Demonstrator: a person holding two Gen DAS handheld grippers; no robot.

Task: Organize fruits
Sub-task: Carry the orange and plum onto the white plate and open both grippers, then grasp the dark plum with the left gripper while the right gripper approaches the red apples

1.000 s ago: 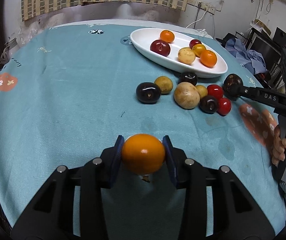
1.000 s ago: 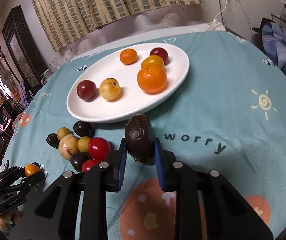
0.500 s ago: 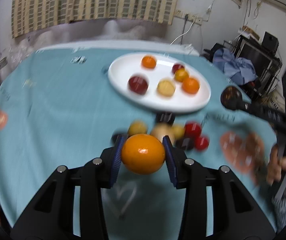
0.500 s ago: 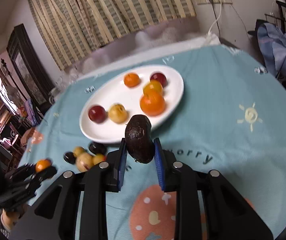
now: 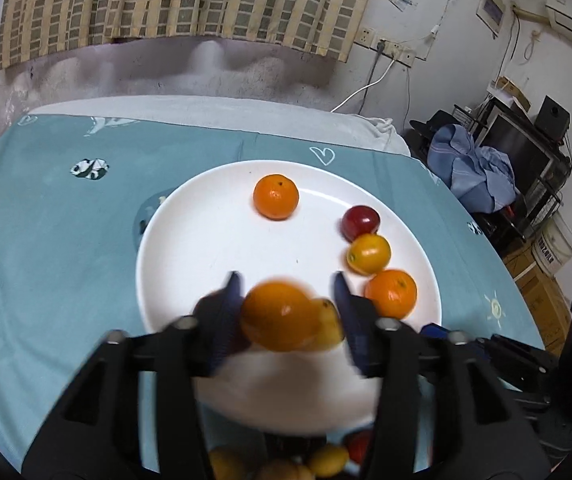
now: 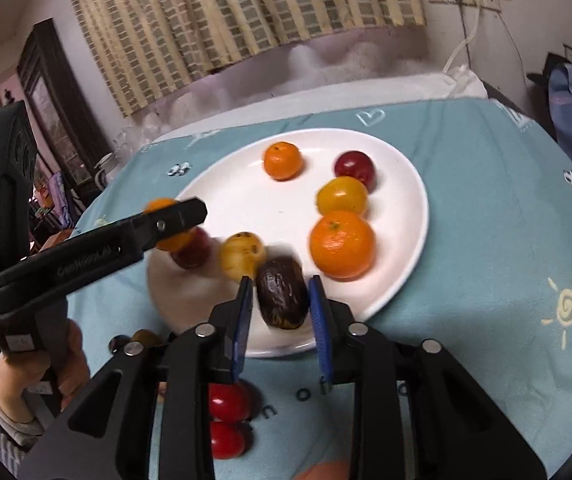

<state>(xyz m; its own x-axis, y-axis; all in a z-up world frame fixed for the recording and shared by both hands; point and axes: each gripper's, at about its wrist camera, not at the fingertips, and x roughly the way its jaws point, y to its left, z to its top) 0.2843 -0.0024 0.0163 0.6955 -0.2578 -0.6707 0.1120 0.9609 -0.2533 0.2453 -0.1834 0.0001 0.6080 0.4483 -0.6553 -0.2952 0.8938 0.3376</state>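
My left gripper [image 5: 288, 312] is over the near part of the white oval plate [image 5: 205, 240]. Its jaws stand wider than the orange [image 5: 279, 316] between them, with gaps on both sides. The orange looks blurred. My right gripper [image 6: 279, 300] is over the plate's [image 6: 406, 184] near rim. Its jaws stand apart from the dark wrinkled fruit [image 6: 281, 298] between them. The left gripper also shows in the right wrist view [image 6: 173, 216], with the orange [image 6: 163, 240] at its tips. The plate holds two mandarins, a red plum, yellow fruits and a dark red fruit.
Loose red and yellow fruits lie on the teal tablecloth near the plate's front edge [image 6: 225, 404], partly hidden under the grippers. The table's far edge meets a wall with a curtain. Clutter and a monitor stand to the right [image 5: 518, 160].
Both grippers moved forward from the tablecloth to over the plate. Both sets of jaws have spread, and the orange and the dark fruit now sit loose between them.
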